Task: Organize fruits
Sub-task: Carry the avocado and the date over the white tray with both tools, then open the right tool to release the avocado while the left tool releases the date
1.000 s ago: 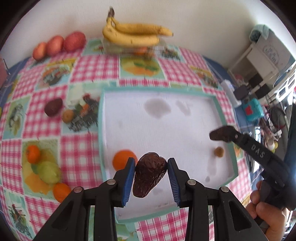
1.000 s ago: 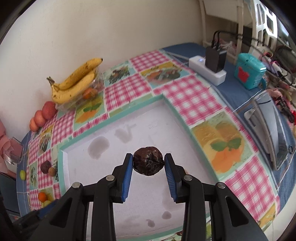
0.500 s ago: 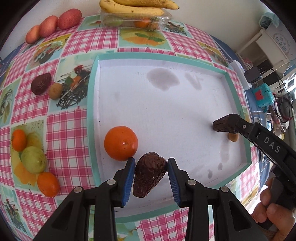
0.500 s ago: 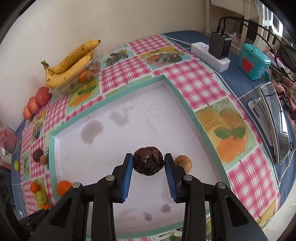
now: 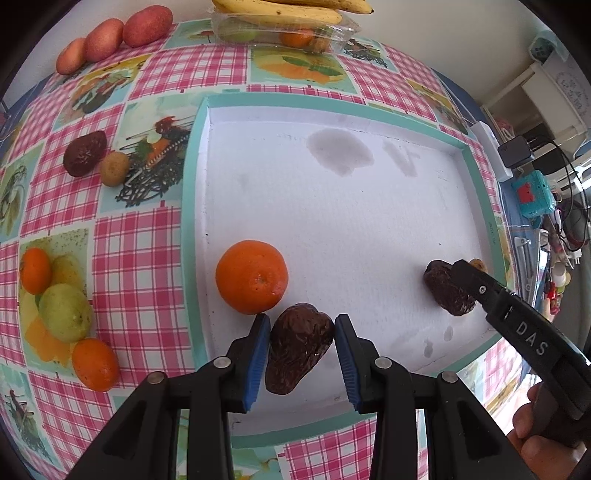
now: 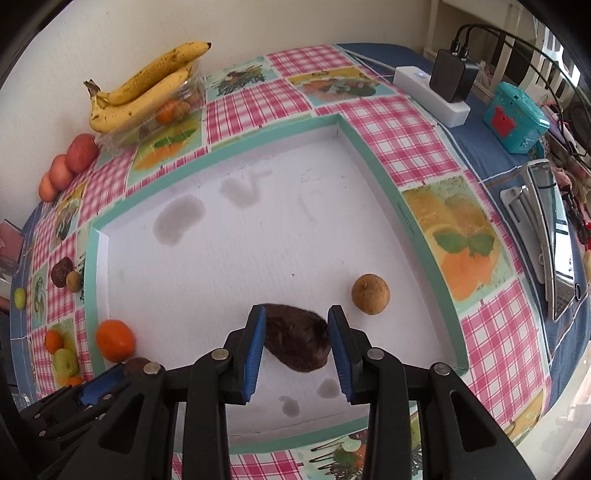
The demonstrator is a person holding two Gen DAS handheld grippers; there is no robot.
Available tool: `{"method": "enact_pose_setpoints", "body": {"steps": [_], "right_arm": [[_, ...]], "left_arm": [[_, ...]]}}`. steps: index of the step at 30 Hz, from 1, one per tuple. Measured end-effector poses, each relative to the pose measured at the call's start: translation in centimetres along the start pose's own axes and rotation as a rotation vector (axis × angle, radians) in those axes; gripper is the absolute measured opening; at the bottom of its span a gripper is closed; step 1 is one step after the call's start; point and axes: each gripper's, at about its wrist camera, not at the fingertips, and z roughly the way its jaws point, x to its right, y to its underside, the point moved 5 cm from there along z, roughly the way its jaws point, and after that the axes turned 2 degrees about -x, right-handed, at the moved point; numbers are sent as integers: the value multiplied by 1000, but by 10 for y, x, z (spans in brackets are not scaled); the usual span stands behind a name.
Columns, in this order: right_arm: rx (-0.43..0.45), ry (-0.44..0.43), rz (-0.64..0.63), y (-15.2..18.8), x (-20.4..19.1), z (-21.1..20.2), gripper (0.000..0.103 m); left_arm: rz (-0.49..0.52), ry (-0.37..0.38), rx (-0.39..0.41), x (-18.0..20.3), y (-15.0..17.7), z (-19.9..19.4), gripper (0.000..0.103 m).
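- Clenches the left tool [image 5: 301,319] on a dark wrinkled fruit [image 5: 297,347], low in the left wrist view, just above the near rim of the white tray [image 5: 188,221].
- Hangs that fruit right beside the orange [image 5: 251,277], which already lies on the tray floor near the tray's left wall.
- Brackets a second dark fruit [image 6: 297,343] with the right tool [image 6: 295,312], bottom centre of the right wrist view; seems to rest it on the tray floor, with its left end at the pad. Cannot tell whether clamped or let go, since the fruit is blurred.
- Shows the same fruit low at the right of the left wrist view, with a hand [image 5: 535,439] on the tool's grip in the bottom right corner.
- Places a small brown fruit [image 6: 370,294] just beside it, to the right, also inside the tray.
- Reads as the setting-down step: two fruits in the tray, two more arriving.
- Calls next for lowering the left tool to the floor beside the orange and spreading its pads, and for lifting the right tool clear without rolling its fruit.
- Leaves more on the counter [image 5: 136,258] outside the tray: a green fruit with mandarins [image 5: 64,312] at left, a dark fruit and brown one [image 5: 85,153] at upper left, red fruits [image 5: 147,24] and bananas [image 6: 147,88] along the top.
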Motion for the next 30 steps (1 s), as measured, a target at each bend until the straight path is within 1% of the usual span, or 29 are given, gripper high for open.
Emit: {"method": "enact_pose_setpoints", "body": {"steps": [7,10,11,12,14,16,17,18,20,23,28,29,30], "right_arm": [[-7,12,-13,3,-4,2,36],[-10,14,-7,3,-3,2,36],[-9,14,-4,2,-3,2,36],[-3,13,1,1,-4,2,36],[1,7,11,0,-3,1,37],[-1,7,20,-1,-2,1,44],[-1,9,25,-1,-1,1,52],[0,9,31,-1,0,1,56],[6,6,39,-2,1,-1,57],[24,19,43,-3,3,-6,73],[40,50,47,-6,6,-10,77],[39,54,50,-6,7,-9,83],[37,57,51,-6,7,-8,87]], "left_arm": [[2,3,-6,0,-1,0,39],[1,8,-12,1,-2,0,41],[2,6,-14,1,-2,0,44],[3,5,-15,1,-2,0,50],[6,3,-12,1,-3,-1,55],[10,6,-9,0,-3,-4,56],[10,9,-5,0,-4,-6,58],[9,11,-2,0,-4,-8,60],[8,14,11,-1,-6,-13,62],[16,14,32,-3,-8,-23,66],[-11,-5,75,-19,-17,-40,74],[-22,-15,86,-25,-18,-42,78],[-35,-27,99,-31,-19,-45,84]]}}
